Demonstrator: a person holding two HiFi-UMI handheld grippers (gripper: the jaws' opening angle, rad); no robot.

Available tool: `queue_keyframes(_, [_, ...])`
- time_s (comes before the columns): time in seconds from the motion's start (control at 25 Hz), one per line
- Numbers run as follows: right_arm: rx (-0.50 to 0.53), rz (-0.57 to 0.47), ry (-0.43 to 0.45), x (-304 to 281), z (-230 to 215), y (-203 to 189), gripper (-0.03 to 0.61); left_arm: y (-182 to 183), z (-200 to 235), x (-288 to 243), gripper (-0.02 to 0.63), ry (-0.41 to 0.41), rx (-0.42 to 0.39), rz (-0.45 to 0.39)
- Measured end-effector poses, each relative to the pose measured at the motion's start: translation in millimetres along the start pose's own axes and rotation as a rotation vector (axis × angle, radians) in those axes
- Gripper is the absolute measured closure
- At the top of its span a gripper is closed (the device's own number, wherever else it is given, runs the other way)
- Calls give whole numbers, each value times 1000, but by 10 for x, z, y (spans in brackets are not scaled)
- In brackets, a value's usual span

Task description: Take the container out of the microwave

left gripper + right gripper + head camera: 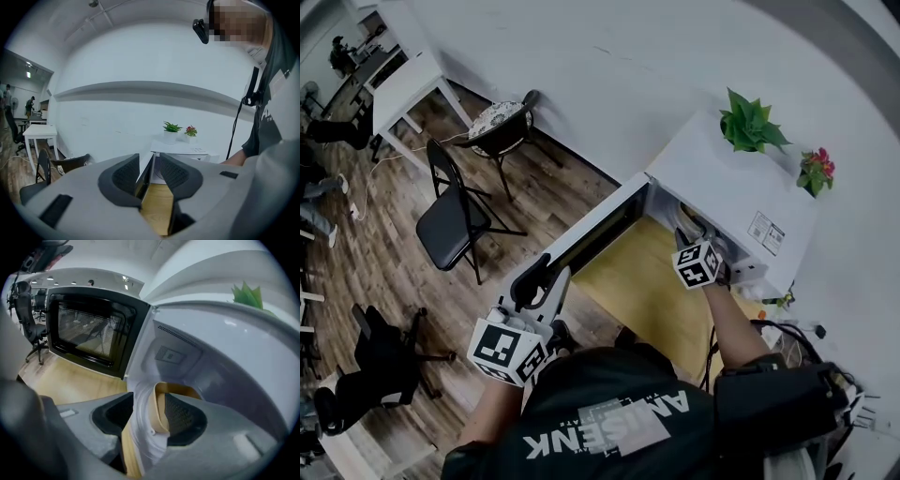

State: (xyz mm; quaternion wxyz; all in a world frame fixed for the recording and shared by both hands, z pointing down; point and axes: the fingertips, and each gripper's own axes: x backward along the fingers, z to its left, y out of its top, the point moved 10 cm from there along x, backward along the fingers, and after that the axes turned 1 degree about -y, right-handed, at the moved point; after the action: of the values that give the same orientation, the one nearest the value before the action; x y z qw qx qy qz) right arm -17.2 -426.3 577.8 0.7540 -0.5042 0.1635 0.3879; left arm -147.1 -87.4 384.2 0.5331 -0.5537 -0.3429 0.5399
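White wall [609,75], microwave door [591,234] swung wide — right gripper [146,401] straddling container [180,389] rim.

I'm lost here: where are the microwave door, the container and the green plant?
microwave door [89,331]: right gripper view, its glass window.
container [157,408]: right gripper view, its tan rim.
green plant [750,124]: head view, its leaves.

The right gripper [687,236] reaches into the open white microwave [741,183], the left gripper [542,283] beside its door [595,230].
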Motion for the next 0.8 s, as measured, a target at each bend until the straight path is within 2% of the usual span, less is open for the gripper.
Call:
queue_keyframes(0.16, [10, 33, -22, -166, -70, -42, 385, -36, 12, 105, 494, 31, 9, 2])
queue_keyframes(0.52, [36, 85, -5, -426, -104, -41, 388, -40, 9, 285, 494, 83, 20, 21])
queue_keyframes(0.76, [53, 136, -20, -517, -120, -47, 422, -37, 73, 400, 494, 98, 19, 22])
queue_keyframes(0.8, [61, 141, -26, -516, -118, -50, 450, -40, 79, 413, 494, 96, 19, 25])
